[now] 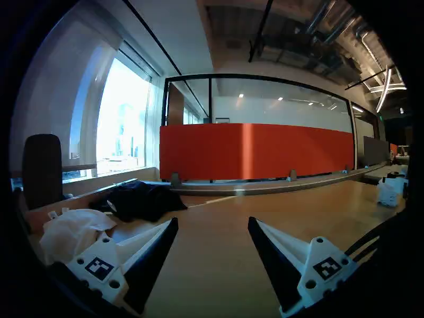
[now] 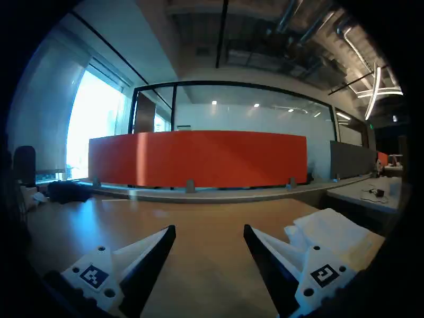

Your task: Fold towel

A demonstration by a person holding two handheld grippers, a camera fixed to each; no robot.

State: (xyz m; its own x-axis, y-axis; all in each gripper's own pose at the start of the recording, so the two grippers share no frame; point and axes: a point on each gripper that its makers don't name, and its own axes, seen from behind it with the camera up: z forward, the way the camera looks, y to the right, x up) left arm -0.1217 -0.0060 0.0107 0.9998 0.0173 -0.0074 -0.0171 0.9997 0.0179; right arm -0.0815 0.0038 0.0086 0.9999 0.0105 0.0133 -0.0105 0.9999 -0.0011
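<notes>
Wooden desk (image 2: 209, 249), white towel (image 2: 333, 230) nearby

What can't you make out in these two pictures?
- Right gripper view: white towel, near side hidden behind the right tongs.
- Left gripper view: white cloth, lower part hidden behind the left tongs.
- Left gripper view: black cloth, too dark to show folds.
- Right gripper view: desk items, too small.

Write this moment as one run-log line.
left gripper: open, empty | right gripper: open, empty | white towel: beside right gripper, untouched | dark cloth: on table
</notes>
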